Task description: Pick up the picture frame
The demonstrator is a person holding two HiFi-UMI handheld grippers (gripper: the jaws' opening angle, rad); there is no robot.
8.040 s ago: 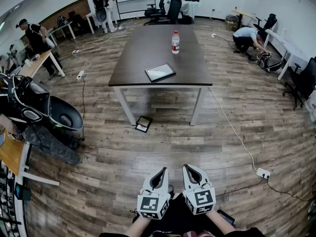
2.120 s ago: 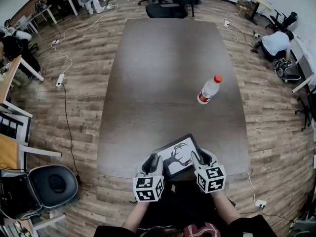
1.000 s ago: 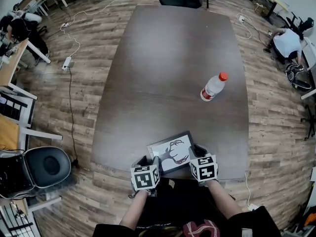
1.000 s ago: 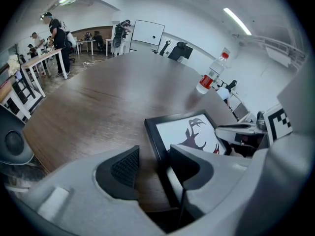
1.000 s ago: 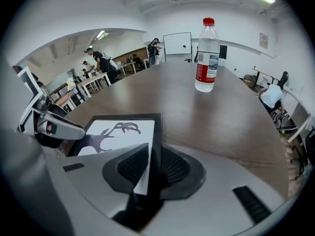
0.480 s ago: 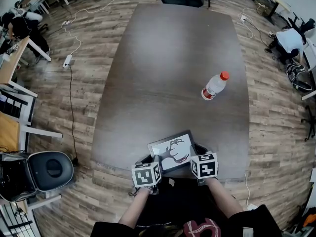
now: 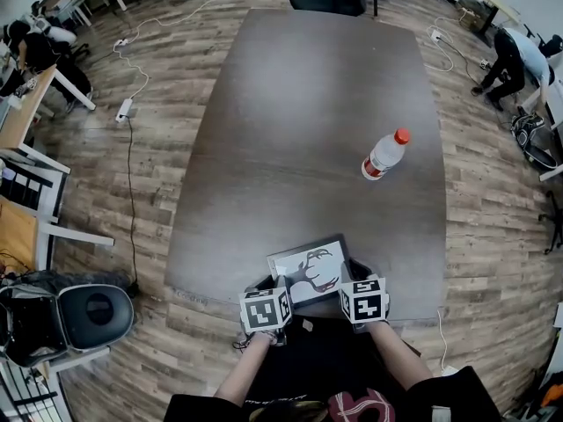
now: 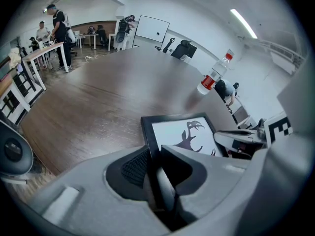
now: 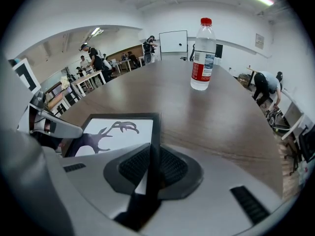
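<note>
Our left tongs [image 8: 151, 152] and right tongs [image 9: 153, 152] have just closed onto the frame's [image 7: 310, 268] opposite ends; its long axis runs between them.

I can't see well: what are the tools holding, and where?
The picture frame. Jaws just closing, the left tool grips its left edge, the right tool its right edge.

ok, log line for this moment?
phase: grasp | left gripper: jaws just closed on picture frame, left edge | right gripper: jaws just closed on right edge | table: frame at near end | bottle: upright
</note>
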